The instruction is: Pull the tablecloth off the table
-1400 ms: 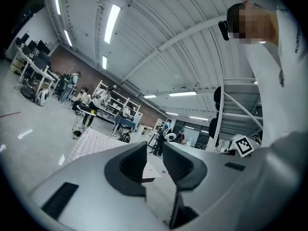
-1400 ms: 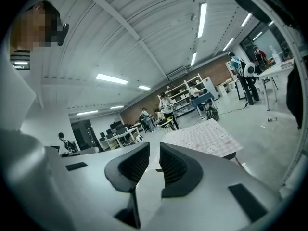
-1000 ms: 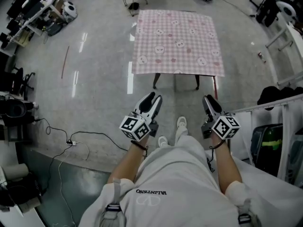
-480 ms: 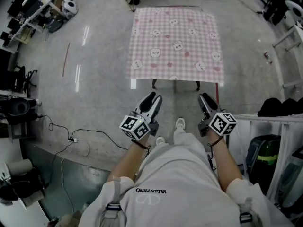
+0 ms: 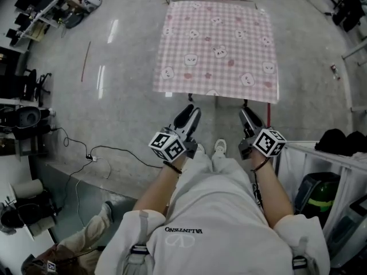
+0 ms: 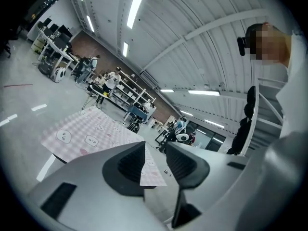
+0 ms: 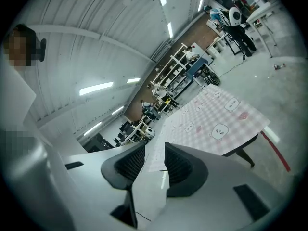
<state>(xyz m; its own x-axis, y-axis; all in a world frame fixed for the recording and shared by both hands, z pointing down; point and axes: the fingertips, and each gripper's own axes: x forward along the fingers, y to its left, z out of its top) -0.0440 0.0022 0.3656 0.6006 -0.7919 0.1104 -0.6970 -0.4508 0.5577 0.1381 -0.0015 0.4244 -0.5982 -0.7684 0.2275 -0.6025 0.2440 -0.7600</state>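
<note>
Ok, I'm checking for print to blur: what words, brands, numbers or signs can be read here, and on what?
"VALENTINO", seen upside down, on the person's white shirt.
The tablecloth has cartoon faces only, no words.
Anything on the distant shelves is too small to read.

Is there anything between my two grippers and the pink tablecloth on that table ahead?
Nothing visible. Only bare grey floor lies between the left gripper, the right gripper and the near edge of the pink checked tablecloth. Both grippers are open, empty, and short of the cloth.
</note>
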